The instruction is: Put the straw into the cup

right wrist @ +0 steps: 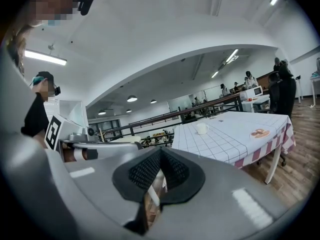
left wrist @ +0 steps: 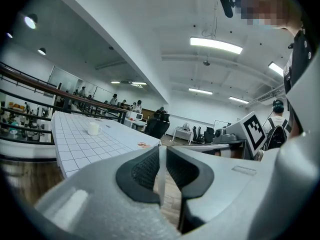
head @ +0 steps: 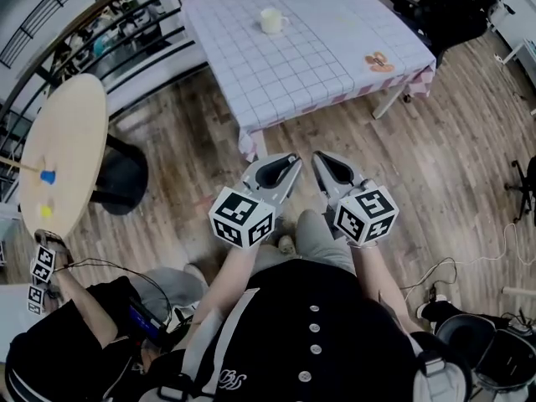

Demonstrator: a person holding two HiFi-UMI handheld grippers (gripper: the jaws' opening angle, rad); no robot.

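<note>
**Only partway: carrying under way, delivery yet to come**

Off at the left, a round wooden table point(head: 71, 141) is carrying a small blue thing point(head: 48, 176) and a small yellow thing point(head: 46, 212) close to its left edge. Neither is looking like part of this job.

Ahead, the white handled cup point(head: 272, 21) is sitting on the checked table point(head: 335, 48). It is in the table's far half, nearer the left edge than the right, and no straw is showing above its rim.

The left gripper point(head: 293, 162) is hovering over the wooden floor point(head: 452, 166), short of the table's near edge. Its jaws are pinching a thin pale strip that is standing upright between the pads. I am reading this strip as the straw point(left wrist: 159, 169), though it is too slim to be sure of, and the head view is not showing it at all.

Just beside it, the right gripper point(head: 320, 157) is pointing the same way, its jaw tips pressing together on nothing. Further right, a small brown print point(head: 378, 61) is lying by the table's near right corner.

As a judgement, the pick-up is looking done and the carry is going on. What is remaining is reaching the table, lining the straw up over the cup's mouth, lowering it in and letting go.
</note>
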